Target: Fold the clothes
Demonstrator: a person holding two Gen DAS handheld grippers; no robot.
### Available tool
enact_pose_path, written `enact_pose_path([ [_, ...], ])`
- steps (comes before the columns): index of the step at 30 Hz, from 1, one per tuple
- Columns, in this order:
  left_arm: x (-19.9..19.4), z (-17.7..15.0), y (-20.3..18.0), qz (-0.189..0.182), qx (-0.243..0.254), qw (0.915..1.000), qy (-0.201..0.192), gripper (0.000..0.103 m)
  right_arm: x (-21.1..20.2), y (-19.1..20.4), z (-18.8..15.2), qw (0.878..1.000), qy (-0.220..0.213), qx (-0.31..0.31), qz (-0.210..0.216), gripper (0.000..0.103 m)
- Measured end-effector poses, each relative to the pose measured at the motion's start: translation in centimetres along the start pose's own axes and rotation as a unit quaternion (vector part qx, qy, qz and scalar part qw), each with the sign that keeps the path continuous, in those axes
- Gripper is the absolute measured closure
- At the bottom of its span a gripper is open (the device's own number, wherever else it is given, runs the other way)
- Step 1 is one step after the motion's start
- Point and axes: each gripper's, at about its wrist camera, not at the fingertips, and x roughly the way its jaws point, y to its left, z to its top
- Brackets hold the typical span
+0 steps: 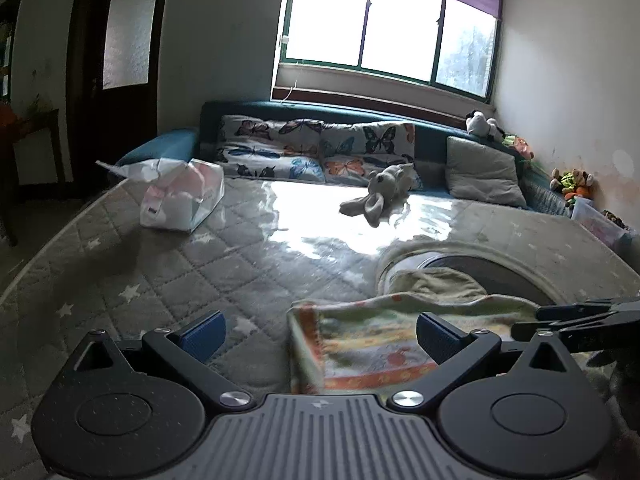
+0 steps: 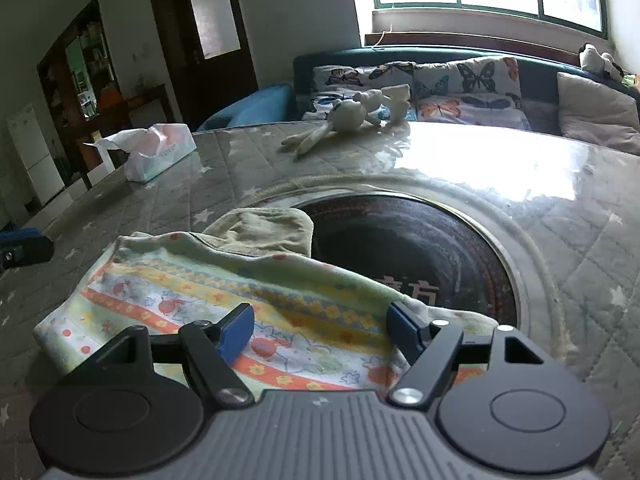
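A small patterned garment (image 2: 224, 300) with orange, yellow and green bands lies folded on the quilted table cover, its far part draped toward a round dark recess. It also shows in the left wrist view (image 1: 360, 344). My left gripper (image 1: 320, 334) is open, just above the garment's left edge. My right gripper (image 2: 320, 334) is open over the garment's near part, jaws wide, holding nothing. The right gripper's black body shows in the left wrist view (image 1: 580, 316).
A round dark recess (image 2: 420, 248) with a metal rim sits in the table. A tissue box (image 1: 180, 200) stands at the far left. A plush rabbit (image 1: 380, 196) lies at the far edge. A sofa with butterfly cushions (image 1: 320, 148) is behind.
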Motion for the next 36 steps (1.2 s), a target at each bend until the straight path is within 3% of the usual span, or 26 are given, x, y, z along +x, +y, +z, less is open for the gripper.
enact_pose_path([
  [7, 0.0, -0.4, 1.3, 0.009, -0.026, 0.9996, 0.010, 0.000, -1.6, 1.4, 0.0, 1.000, -0.013, -0.028, -0.001, 0.015],
  [16, -0.6, -0.7, 2.2, 0.018, -0.044, 0.9988, 0.016, 0.000, -3.6, 5.9, -1.1, 0.994, -0.013, -0.101, 0.027, 0.014],
  [24, -0.1, -0.9, 2.7, 0.016, -0.070, 0.9966, 0.042, 0.000, -4.2, 11.6, -2.8, 0.976, 0.000, -0.210, 0.062, 0.015],
  [36, 1.0, -1.3, 3.4, 0.011, -0.101, 0.9913, 0.084, 0.000, -2.3, 18.8, -3.9, 0.936, 0.012, -0.341, 0.086, 0.028],
])
